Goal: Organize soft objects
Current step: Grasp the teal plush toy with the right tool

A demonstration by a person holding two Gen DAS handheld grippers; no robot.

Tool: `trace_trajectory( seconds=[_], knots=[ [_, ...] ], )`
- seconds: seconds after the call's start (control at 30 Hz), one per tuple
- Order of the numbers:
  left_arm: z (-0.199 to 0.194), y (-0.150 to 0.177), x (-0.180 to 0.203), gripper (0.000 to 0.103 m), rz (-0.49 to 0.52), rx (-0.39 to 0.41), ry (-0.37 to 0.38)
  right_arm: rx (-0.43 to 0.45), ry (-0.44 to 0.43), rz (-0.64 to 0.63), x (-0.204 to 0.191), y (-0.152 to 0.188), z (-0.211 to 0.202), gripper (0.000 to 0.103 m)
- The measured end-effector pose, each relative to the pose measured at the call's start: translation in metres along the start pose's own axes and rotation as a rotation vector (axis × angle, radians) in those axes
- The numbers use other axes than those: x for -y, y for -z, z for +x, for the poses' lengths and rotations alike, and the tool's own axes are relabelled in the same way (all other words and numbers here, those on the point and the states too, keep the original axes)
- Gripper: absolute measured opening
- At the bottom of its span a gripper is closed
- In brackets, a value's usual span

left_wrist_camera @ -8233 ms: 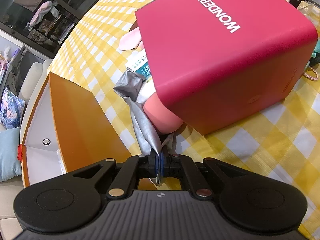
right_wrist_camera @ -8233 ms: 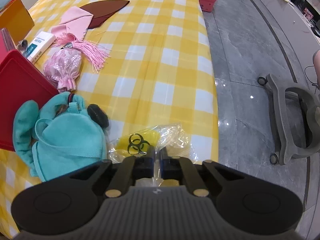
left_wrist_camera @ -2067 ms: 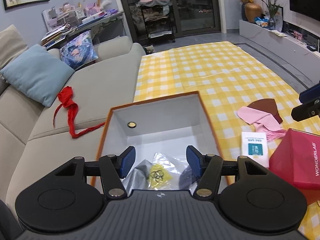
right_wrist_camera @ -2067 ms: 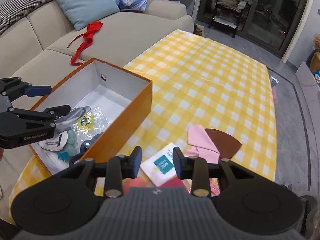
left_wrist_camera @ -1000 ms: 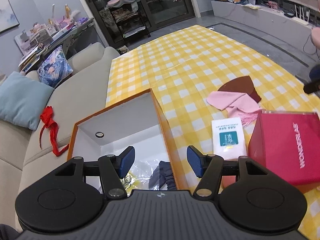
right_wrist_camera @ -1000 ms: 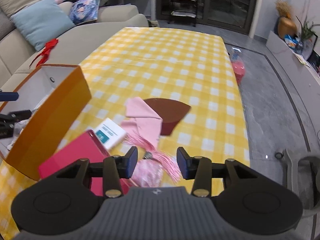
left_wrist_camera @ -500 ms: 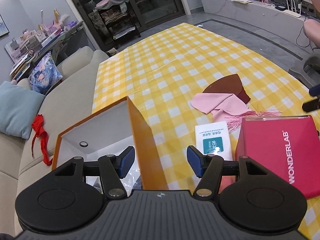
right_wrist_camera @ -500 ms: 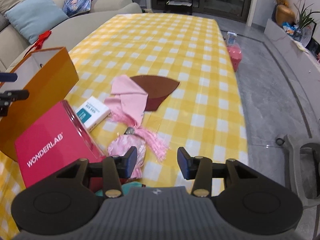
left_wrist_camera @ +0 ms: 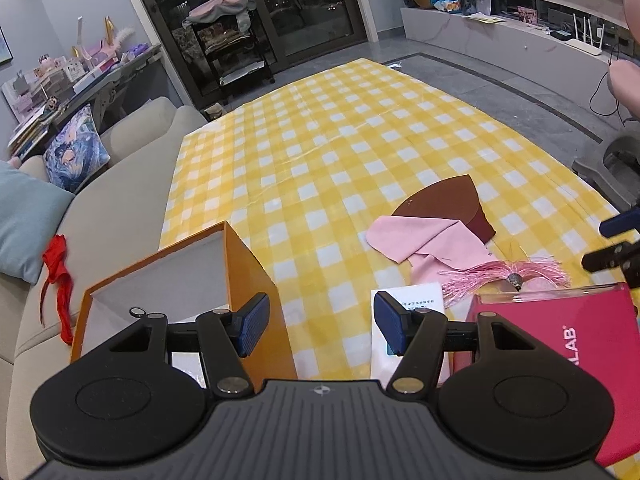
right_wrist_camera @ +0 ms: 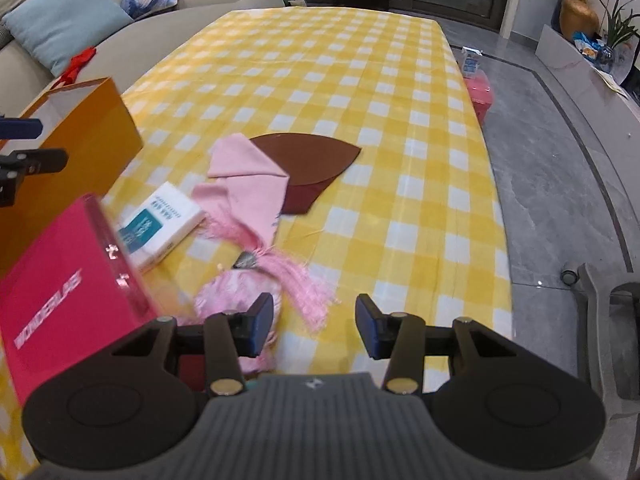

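My left gripper is open and holds nothing; it hangs over the checked cloth between the orange box and a white packet. My right gripper, also open and bare, hovers just above and to the right of a pink embroidered pouch with a pink tassel. Beyond the pouch lie a pink cloth and a flat brown leaf-shaped piece. The pink cloth also shows in the left wrist view. What the orange box holds is hidden.
A red WONDERLAB box stands left of the pouch, with the white packet behind it. The table's right edge drops to a grey floor with a chair base. A sofa borders the left side.
The left gripper swung right, from above the orange box's inside to over the cloth beside it. The right gripper sank toward the pink pouch. Both stayed open.
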State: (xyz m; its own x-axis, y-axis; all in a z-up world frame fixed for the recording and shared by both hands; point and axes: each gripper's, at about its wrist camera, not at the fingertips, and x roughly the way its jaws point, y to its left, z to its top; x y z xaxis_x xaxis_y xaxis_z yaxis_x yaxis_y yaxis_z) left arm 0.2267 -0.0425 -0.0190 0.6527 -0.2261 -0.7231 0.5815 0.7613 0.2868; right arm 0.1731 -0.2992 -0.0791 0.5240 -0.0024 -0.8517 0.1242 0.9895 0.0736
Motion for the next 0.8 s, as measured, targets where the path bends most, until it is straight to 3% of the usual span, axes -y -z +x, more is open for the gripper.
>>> trace_trajectory(
  seconds=[0.2, 0.37, 0.47, 0.53, 0.8],
  knots=[
    [0.006, 0.001, -0.009, 0.071, -0.034, -0.009, 0.005, 0.018, -0.006, 0.104, 0.028, -0.020, 0.010, 0.046],
    [0.007, 0.002, -0.012, 0.071, -0.044, -0.011, 0.005, -0.016, -0.032, 0.081, 0.027, -0.031, 0.026, 0.046],
    [0.008, 0.001, -0.011, 0.071, -0.040, -0.009, 0.000, -0.049, -0.051, 0.017, 0.022, -0.030, 0.025, 0.049],
    [0.008, 0.001, -0.011, 0.071, -0.049, -0.006, 0.004, -0.067, -0.086, -0.055, 0.017, -0.023, 0.016, 0.056],
    [0.010, 0.000, -0.010, 0.071, -0.055, -0.016, -0.003, -0.155, -0.181, -0.246, 0.000, 0.030, -0.002, 0.063]
  ],
)
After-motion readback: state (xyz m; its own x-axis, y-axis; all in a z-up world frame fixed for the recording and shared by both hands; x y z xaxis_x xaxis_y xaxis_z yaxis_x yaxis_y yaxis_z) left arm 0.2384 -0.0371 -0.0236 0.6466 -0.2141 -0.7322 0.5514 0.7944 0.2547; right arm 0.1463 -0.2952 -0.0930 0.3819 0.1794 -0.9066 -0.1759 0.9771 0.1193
